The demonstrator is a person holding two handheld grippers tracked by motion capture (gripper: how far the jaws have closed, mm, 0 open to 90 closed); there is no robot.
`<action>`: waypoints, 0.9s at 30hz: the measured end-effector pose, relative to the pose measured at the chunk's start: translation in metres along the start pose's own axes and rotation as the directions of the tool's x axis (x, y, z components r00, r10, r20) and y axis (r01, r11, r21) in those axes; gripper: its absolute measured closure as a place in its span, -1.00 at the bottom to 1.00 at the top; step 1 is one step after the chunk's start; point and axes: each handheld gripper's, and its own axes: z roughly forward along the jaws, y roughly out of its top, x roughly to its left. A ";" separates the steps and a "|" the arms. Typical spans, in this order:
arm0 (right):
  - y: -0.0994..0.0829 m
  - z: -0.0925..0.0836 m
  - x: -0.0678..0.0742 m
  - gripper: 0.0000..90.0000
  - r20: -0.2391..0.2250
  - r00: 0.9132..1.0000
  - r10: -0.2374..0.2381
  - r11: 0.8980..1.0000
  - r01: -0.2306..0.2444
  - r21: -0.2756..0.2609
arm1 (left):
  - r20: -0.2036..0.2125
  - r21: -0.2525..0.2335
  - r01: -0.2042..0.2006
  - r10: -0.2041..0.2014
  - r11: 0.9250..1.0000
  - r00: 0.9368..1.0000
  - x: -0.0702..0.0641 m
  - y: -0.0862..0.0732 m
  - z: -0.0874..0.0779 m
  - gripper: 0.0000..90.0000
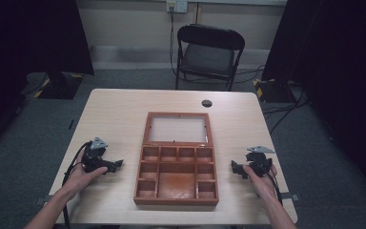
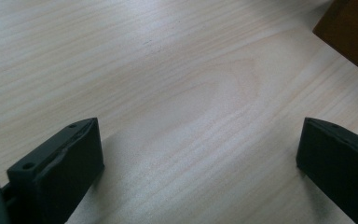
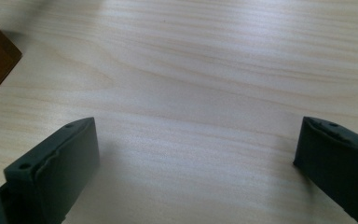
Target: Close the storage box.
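Two forearms came in from the near edge of the table (image 1: 114, 102), each hand holding a gripper down on the wood. Between them sat the wooden box (image 1: 177, 180), at the middle of the table towards the near side, its lid (image 1: 177, 129) thrown back flat away from the person. Box and lid together ran lengthwise from the near edge towards the far one, hinge line crosswise, the open compartments facing up. Small cells lined the far row and both sides around one large middle cell.

At the box's left the left gripper (image 1: 116, 165) lay pointing at it, jaws spread wide with bare tabletop between them; a brown corner of the box showed in the left gripper view. At the box's right the right gripper (image 1: 235, 168) mirrored it, likewise released and holding nothing, near the box but apart from it.

Beyond the table stood a black folding chair (image 1: 208, 53). A dark round spot (image 1: 207, 103) marked the table past the lid.
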 end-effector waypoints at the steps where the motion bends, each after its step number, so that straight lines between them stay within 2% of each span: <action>1: 0.000 0.000 0.000 -1.00 0.000 1.000 0.000 1.000 0.000 0.000 | -0.001 0.001 -0.002 0.002 1.000 1.000 0.000 0.000 0.000 -1.00; 5: 0.000 0.000 0.001 -1.00 0.007 1.000 0.010 1.000 -0.010 -0.001 | -0.008 0.007 0.002 -0.002 1.000 1.000 0.000 0.001 0.000 -0.99; 7: 0.000 0.000 0.003 -1.00 0.023 1.000 0.020 1.000 -0.020 -0.002 | -0.013 0.019 0.020 -0.019 1.000 1.000 -0.004 0.004 -0.003 -0.86; 8: 0.000 0.000 0.004 -1.00 0.018 1.000 0.019 1.000 -0.019 0.003 | -0.013 0.019 0.020 -0.019 1.000 1.000 -0.004 0.004 -0.003 -0.73; 9: 0.000 0.000 0.004 -1.00 0.018 1.000 0.019 1.000 -0.019 0.003 | -0.009 0.019 0.013 -0.013 1.000 1.000 -0.004 0.005 -0.004 -0.73; 10: 0.000 -0.001 0.005 -1.00 0.013 1.000 0.013 1.000 -0.013 0.006 | -0.006 0.020 0.017 -0.017 1.000 1.000 -0.005 0.006 -0.006 -0.61; 12: 0.001 -0.003 0.005 -0.93 0.005 1.000 0.008 1.000 -0.008 0.020 | 0.010 -0.001 0.048 -0.048 0.999 0.999 -0.004 0.007 -0.007 -0.64; 13: 0.001 -0.003 0.005 -0.93 0.005 1.000 0.008 1.000 -0.008 0.020 | 0.010 -0.001 0.048 -0.048 0.999 0.999 -0.004 0.007 -0.007 -0.62; 15: 0.002 -0.004 0.007 -0.84 0.026 0.999 0.026 1.000 -0.027 0.016 | 0.022 -0.019 0.072 -0.071 0.997 0.997 -0.001 0.009 -0.008 -0.64; 18: 0.003 -0.006 0.008 -0.74 0.021 0.999 0.029 0.999 -0.029 0.025 | 0.012 -0.027 0.088 -0.087 0.996 0.996 0.000 0.011 -0.010 -0.62; 19: 0.005 -0.007 0.007 -0.66 0.019 1.000 0.016 1.000 -0.017 0.024 | 0.021 -0.032 0.121 -0.120 0.992 0.993 0.000 0.016 -0.015 -0.61; 21: 0.005 -0.007 0.007 -0.68 0.018 1.000 0.016 1.000 -0.016 0.024 | 0.024 -0.042 0.131 -0.130 0.990 0.991 -0.001 0.018 -0.017 -0.61; 22: 0.006 -0.007 0.007 -0.67 0.013 1.000 0.015 1.000 -0.015 0.022 | 0.035 -0.063 0.141 -0.139 0.988 0.990 -0.002 0.021 -0.020 -0.61; 24: 0.007 -0.007 0.008 -0.66 -0.034 0.999 0.029 0.999 -0.028 0.028 | 0.040 -0.099 0.148 -0.145 0.984 0.989 -0.006 0.027 -0.026 -0.61; 25: 0.008 -0.007 0.009 -0.65 -0.042 0.999 0.018 0.999 -0.017 0.031 | 0.053 -0.109 0.154 -0.149 0.982 0.987 -0.007 0.028 -0.027 -0.61; 27: 0.011 -0.007 0.012 -0.68 -0.078 0.997 0.002 0.999 0.001 0.038 | 0.070 -0.093 0.161 -0.155 0.983 0.986 -0.008 0.032 -0.027 -0.61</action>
